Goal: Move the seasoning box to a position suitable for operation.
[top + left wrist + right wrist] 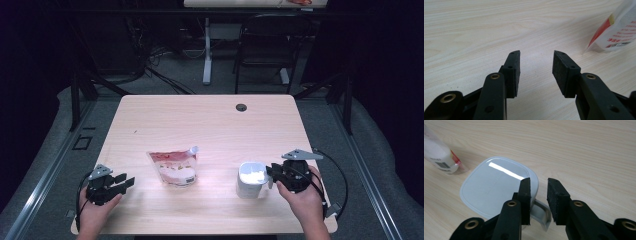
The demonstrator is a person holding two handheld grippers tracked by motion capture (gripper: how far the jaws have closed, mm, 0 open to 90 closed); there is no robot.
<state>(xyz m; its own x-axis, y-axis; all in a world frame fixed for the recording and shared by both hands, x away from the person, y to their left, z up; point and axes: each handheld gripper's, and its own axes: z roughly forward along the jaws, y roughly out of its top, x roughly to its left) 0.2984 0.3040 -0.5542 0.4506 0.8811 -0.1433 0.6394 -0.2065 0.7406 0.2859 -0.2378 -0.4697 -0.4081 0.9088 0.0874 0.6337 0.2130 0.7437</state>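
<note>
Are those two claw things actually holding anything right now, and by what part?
Left gripper: nothing, its jaws are open over bare table. Right gripper: its jaws straddle the white container's handle; whether they pinch it cannot be told.

Table (165,115): pale wood-grain top, rounded corners, with a round dark cable hole (241,107) near the far edge, right of centre. Two things stand on it, well apart. Left of centre: a pouch (174,167) with red and white print and a corner spout, upright. Right of centre, toward the near edge: a white jug (250,179) with a closed, glossy lid and a handle on its right side. Remaining surface bare.
</note>
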